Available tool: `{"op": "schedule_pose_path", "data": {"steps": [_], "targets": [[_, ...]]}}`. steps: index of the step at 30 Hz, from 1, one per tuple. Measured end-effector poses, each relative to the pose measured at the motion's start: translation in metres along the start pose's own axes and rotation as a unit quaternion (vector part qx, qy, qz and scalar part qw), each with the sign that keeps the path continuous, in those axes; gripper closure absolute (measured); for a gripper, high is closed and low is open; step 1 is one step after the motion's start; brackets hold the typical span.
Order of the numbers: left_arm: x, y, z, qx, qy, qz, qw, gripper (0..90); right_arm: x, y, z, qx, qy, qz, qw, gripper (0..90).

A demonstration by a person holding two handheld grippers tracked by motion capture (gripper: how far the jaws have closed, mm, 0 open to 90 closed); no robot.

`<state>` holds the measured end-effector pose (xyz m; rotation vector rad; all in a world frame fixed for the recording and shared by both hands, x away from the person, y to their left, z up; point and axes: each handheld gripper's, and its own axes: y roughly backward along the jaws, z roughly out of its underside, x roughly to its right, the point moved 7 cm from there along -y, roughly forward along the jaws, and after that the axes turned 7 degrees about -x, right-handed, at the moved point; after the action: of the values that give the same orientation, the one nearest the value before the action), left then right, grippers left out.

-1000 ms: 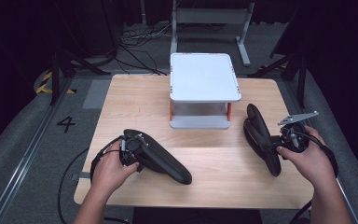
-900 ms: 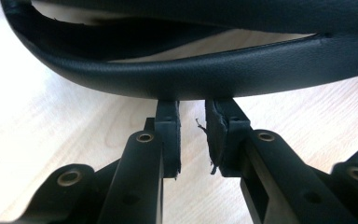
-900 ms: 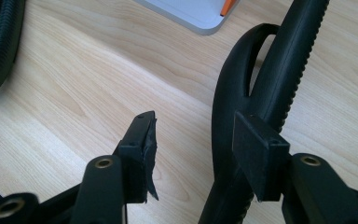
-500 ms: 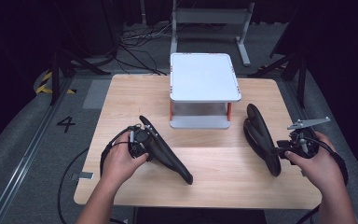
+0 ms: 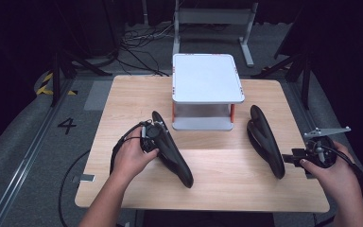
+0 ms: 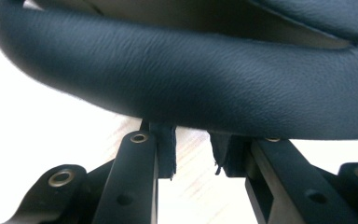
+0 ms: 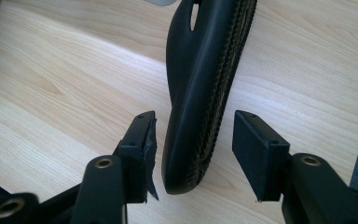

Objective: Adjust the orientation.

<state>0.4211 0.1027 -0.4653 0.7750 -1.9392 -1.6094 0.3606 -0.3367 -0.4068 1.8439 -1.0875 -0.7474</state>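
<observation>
Wooden table (image 5: pixel 123 109): two black shoes (image 5: pixel 172 151), white stand (image 5: pixel 207 78)

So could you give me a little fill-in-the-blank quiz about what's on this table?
1. Both shoes on the wooden table are ___.
2. The small rack behind them has a white top and ___ posts.
3. The right gripper has its jaws ___, one on each side of a shoe's end.
4. The number painted on the floor left of the table is ___.

Missing words: black; orange; open; 4
</observation>
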Motion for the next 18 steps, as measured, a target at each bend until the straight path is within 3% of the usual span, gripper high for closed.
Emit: {"op": "schedule_pose_path", "data": {"steps": [3, 8, 15, 17, 18], "targets": [[-0.001, 0.002, -0.005, 0.011, -0.002, -0.006, 0.9999, 71.8, 0.000, 0.000, 0.002, -0.002, 0.002, 0.002, 1.0000, 51.2], [0.004, 0.006, -0.016, 0.052, -0.008, -0.005, 0.9986, 68.8, 0.001, 0.000, 0.005, -0.004, -0.003, 0.002, 1.0000, 51.2], [0.023, 0.007, -0.034, 0.074, -0.033, 0.017, 0.9965, 68.7, 0.002, 0.000, 0.008, -0.003, -0.008, 0.004, 1.0000, 51.2], [0.030, 0.002, -0.039, 0.065, -0.043, 0.018, 0.9968, 67.9, 0.003, 0.001, 0.009, -0.004, -0.009, 0.004, 0.9999, 51.2], [0.035, 0.000, -0.043, 0.080, -0.044, 0.038, 0.9951, 64.1, 0.003, 0.001, 0.009, -0.003, -0.010, 0.005, 0.9999, 51.2]]}}
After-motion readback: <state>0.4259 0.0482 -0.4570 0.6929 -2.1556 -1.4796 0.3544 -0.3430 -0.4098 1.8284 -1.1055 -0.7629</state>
